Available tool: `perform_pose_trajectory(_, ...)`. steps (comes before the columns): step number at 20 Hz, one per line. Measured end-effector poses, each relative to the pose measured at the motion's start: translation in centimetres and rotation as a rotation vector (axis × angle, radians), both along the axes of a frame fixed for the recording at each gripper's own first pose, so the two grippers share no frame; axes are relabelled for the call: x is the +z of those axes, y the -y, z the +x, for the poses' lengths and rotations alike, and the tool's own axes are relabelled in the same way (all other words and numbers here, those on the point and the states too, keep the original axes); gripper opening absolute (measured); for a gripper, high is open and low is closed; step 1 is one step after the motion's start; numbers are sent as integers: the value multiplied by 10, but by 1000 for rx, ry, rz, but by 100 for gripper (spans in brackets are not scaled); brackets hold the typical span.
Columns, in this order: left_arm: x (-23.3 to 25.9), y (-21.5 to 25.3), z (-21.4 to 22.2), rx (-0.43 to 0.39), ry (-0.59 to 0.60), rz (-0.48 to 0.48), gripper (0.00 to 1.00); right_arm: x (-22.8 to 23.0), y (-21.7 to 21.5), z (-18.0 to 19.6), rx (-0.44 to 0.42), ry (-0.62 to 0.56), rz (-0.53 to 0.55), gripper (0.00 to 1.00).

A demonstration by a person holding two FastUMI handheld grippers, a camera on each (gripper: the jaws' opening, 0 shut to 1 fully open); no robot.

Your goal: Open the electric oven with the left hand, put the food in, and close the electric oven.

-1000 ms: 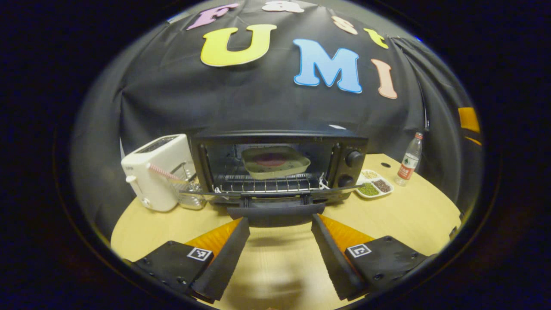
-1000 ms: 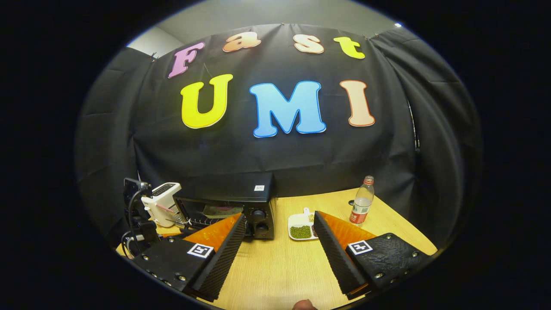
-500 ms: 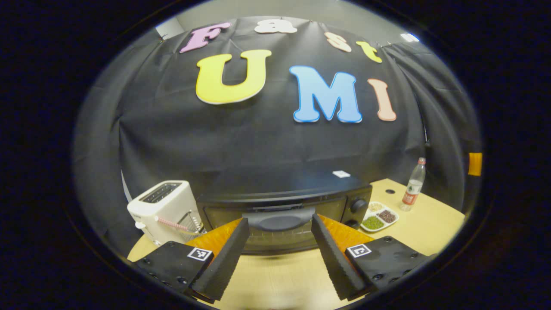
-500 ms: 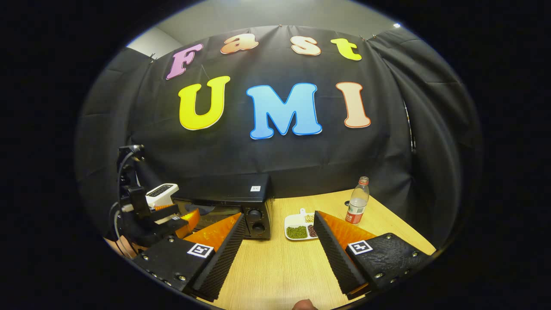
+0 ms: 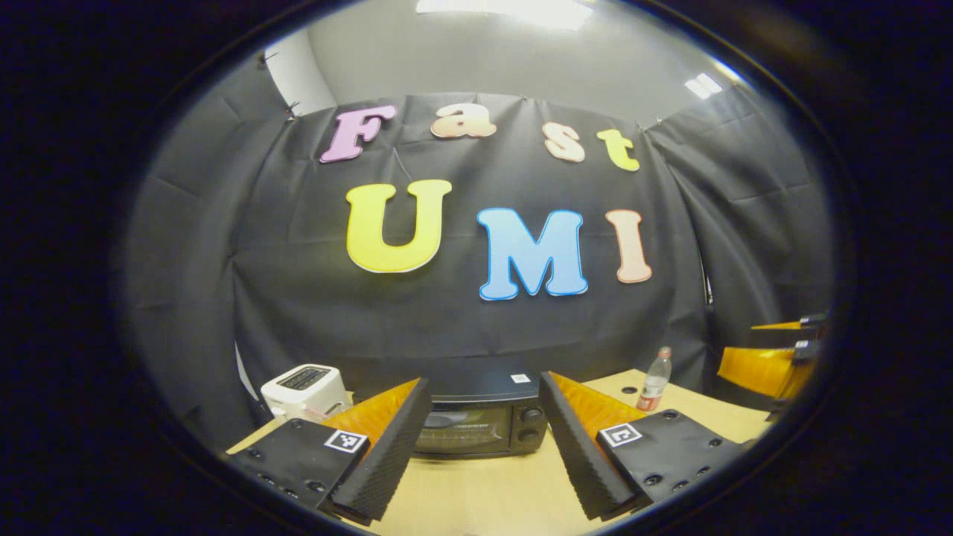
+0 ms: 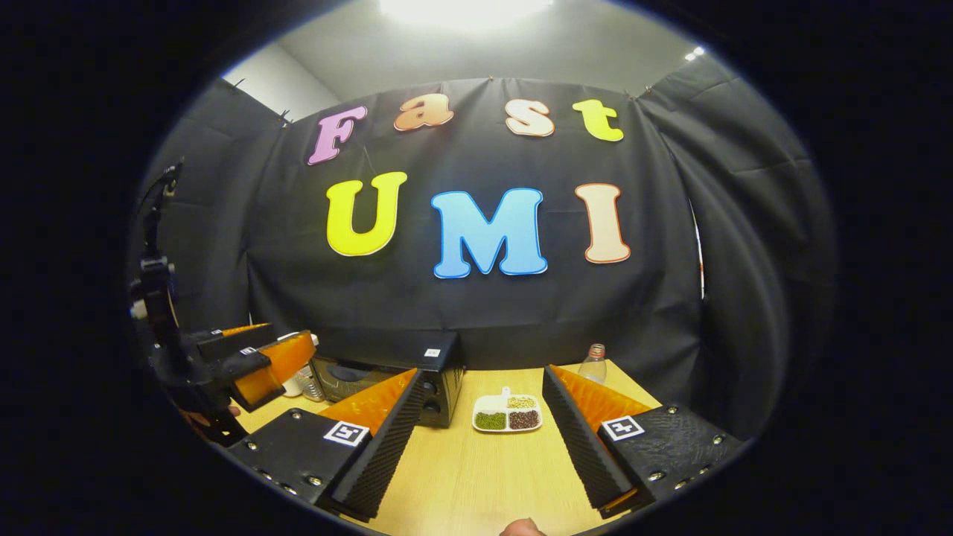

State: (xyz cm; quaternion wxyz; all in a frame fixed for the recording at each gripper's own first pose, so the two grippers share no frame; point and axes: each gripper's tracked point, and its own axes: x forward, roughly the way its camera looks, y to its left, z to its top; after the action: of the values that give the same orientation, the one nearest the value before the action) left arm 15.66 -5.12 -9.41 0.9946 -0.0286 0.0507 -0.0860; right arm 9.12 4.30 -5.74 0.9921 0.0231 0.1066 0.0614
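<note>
Wooden tabletop (image 6: pixel 484 476): electric oven (image 5: pixel 476 424) at rear, door shut, food presumably inside. Left gripper (image 5: pixel 484 447) spread, empty, apart from the oven. Right gripper (image 6: pixel 484 447) spread, empty. Risks: door unlatched; nearby water bottle (image 5: pixel 654 388) toppled.

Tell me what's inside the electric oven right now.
The electric oven has its door shut; through the glass a pale shape shows dimly in the left gripper view, too blurred to identify.

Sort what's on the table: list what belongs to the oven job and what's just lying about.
Job:
oven, door shut
left claw, open
right claw, open

Lying about:
toaster
bottle
tray of beans
</note>
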Motion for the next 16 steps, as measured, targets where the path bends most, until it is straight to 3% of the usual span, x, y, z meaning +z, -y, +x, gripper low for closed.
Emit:
perform_pose_trajectory(8, 47, -4, -97, 78, 34, 8, 100, 10, 35, -40, 16, 51, 0, 98)
perform_pose_trajectory(16, 57, -45, -146, 76, 49, 52, 100, 36, 17, -70, -20, 124, -10, 98)
